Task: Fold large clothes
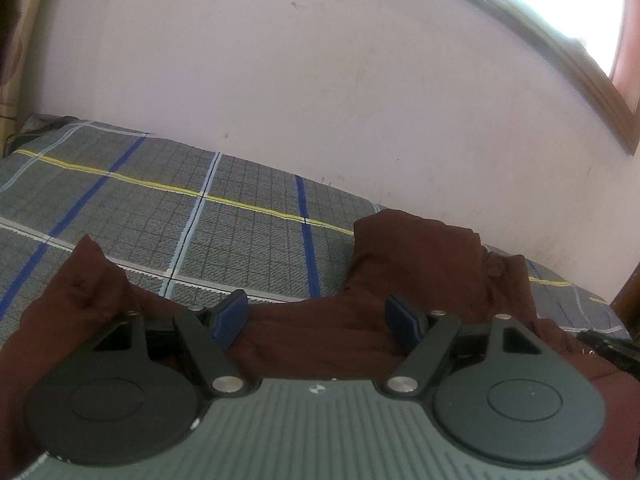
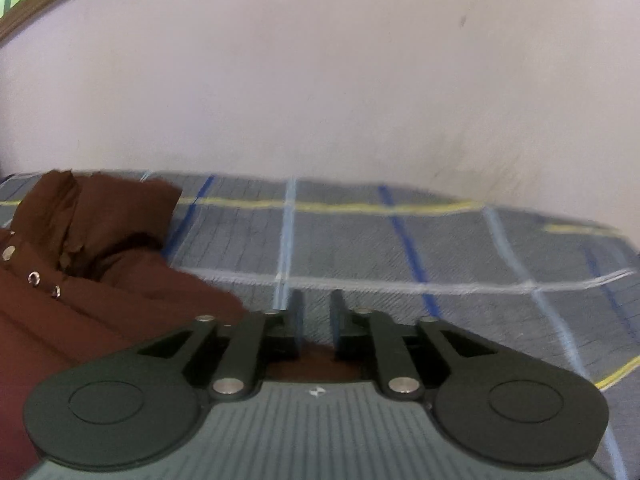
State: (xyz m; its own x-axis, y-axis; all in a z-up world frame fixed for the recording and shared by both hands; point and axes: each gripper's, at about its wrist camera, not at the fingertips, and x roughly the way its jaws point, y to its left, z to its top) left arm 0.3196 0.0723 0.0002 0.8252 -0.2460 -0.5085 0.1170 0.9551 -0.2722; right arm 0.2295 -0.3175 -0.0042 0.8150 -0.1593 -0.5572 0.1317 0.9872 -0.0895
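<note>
Pale pink wall (image 1: 320,80) fills the upper half of both views; below it, a bed under a grey checked bedsheet (image 1: 240,216) with blue, white and yellow lines.

Left wrist view: left gripper (image 1: 318,320) has its jaws spread wide, blue pads (image 1: 232,318) facing each other with a broad gap. Nothing is clamped. Between and under the fingers lies a maroon padded jacket (image 1: 320,332), crumpled on the sheet. From the gripper, one fold of it rises at 10 o'clock, and a taller bunched part stands at 1 o'clock, near the wall. A small round snap shows on that taller part. Wooden window frame (image 1: 592,76) sits at 2 o'clock, high on the wall, with bright glare behind it. A dark object shows at the 3 o'clock edge; it is too cut off to identify.

Right wrist view, motion-blurred: right gripper (image 2: 316,320) has its fingers nearly together, with a narrow slit between them. Maroon cloth shows low in that slit, by the gripper body; I cannot tell whether the tips pinch it. The jacket (image 2: 100,248) spreads from 9 to 10 o'clock, its collar area heaped up, with metal snap rings (image 2: 34,278) along an edge. Bare sheet (image 2: 440,248) runs from 12 round to 3 o'clock.
</note>
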